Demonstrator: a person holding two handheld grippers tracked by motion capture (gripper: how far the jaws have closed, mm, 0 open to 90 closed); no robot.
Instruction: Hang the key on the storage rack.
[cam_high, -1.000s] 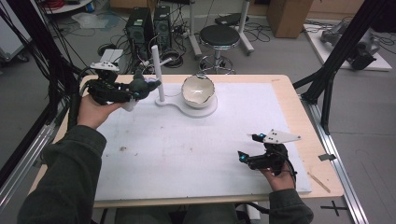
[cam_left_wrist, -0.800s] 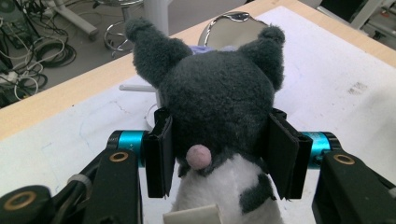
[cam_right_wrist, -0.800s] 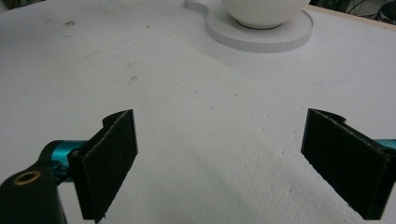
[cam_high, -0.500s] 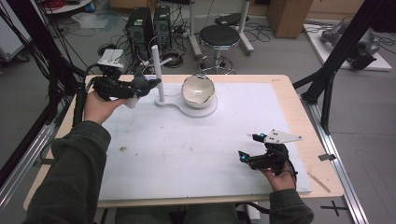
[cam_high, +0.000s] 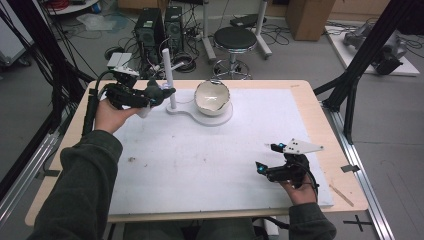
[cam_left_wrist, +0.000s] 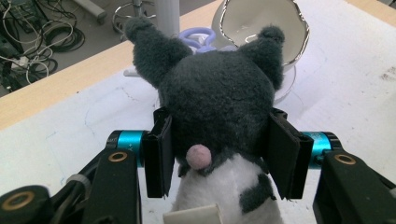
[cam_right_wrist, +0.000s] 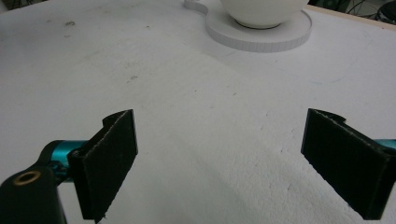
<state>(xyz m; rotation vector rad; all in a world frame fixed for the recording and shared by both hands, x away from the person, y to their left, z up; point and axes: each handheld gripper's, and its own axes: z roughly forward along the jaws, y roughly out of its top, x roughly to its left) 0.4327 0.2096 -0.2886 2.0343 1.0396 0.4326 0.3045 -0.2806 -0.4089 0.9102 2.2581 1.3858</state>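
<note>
The left gripper is clamping a dark grey and white plush toy between its two black pads, which are pressing into the toy's sides (its two ears are pointing away from the camera in the left gripper view). The toy is being held at the table's far left, just beside the white post of a white stand, whose round base is carrying a white broken-eggshell bowl. The right gripper is resting near the table's right front corner, well apart from the toy, with its jaws standing wide and gripping nothing over the white mat.
</note>
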